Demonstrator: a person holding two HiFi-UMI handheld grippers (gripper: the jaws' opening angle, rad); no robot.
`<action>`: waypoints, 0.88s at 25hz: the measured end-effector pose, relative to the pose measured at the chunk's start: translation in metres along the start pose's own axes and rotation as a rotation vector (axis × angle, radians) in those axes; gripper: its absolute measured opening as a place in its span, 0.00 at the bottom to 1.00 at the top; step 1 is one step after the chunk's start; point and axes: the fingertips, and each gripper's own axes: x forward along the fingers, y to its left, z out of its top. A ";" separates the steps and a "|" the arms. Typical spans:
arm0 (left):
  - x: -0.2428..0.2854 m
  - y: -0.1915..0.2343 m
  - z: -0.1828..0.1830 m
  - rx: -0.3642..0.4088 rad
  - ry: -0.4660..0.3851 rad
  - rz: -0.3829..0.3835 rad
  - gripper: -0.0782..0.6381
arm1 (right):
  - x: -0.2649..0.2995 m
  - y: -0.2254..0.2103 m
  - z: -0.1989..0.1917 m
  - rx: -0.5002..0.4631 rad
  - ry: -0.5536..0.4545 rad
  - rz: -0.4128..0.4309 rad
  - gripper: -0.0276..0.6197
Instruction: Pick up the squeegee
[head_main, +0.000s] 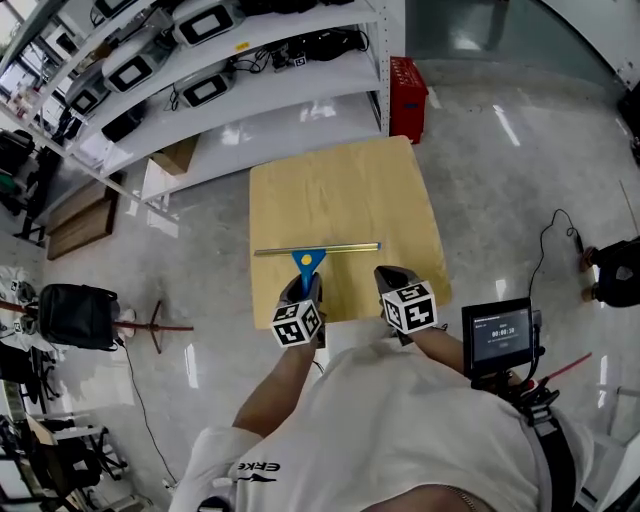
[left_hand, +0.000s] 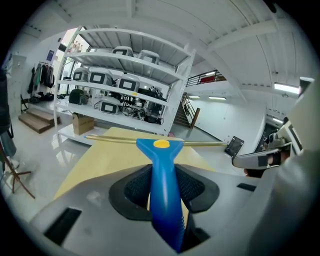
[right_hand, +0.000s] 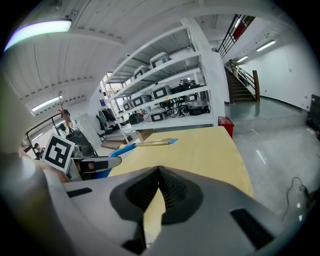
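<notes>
Down at the near edge of the table (head_main: 340, 190), both grippers are side by side. The left gripper (head_main: 303, 288) (left_hand: 162, 187) has its claw pinched on the blue handle of the squeegee (head_main: 309, 255) (left_hand: 164, 170), and the handle runs straight out between the ribbed pads. The right gripper (head_main: 392, 280) (right_hand: 159, 192) sits just beside it, tips pressed together with nothing caught in them.

The squeegee's long brass-coloured blade lies crosswise over the near half of the table, with the yellow-dotted head in the middle. I can't tell whether it clears the wood.

The table itself is a pale, light-wood square with rounded corners and no clutter on it. Around it is a glossy grey stone floor (head_main: 500, 180) that throws back the ceiling lights. Right of the table's near corner a small screen (head_main: 502, 330) glows on a rig. Well to the left of the table a black bag (head_main: 78, 315) sits on the floor.

Past the table's far right corner stands a red crate (head_main: 407, 85). Behind the far edge runs white shelving (head_main: 250, 90) (left_hand: 130, 85) loaded with grey cases and cables, with a cardboard box (head_main: 175, 155) on its lowest level. Far beyond the table, in the right gripper view, a staircase (right_hand: 242, 80) climbs.
</notes>
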 end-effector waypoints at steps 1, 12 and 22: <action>-0.012 0.007 -0.004 -0.010 -0.007 -0.005 0.29 | -0.001 0.013 -0.005 -0.005 0.001 -0.002 0.05; -0.067 0.031 -0.017 -0.079 -0.038 -0.046 0.29 | -0.004 0.071 -0.027 -0.018 0.018 -0.014 0.05; -0.163 0.046 -0.063 -0.093 -0.016 -0.120 0.29 | -0.052 0.154 -0.088 0.030 -0.006 -0.079 0.05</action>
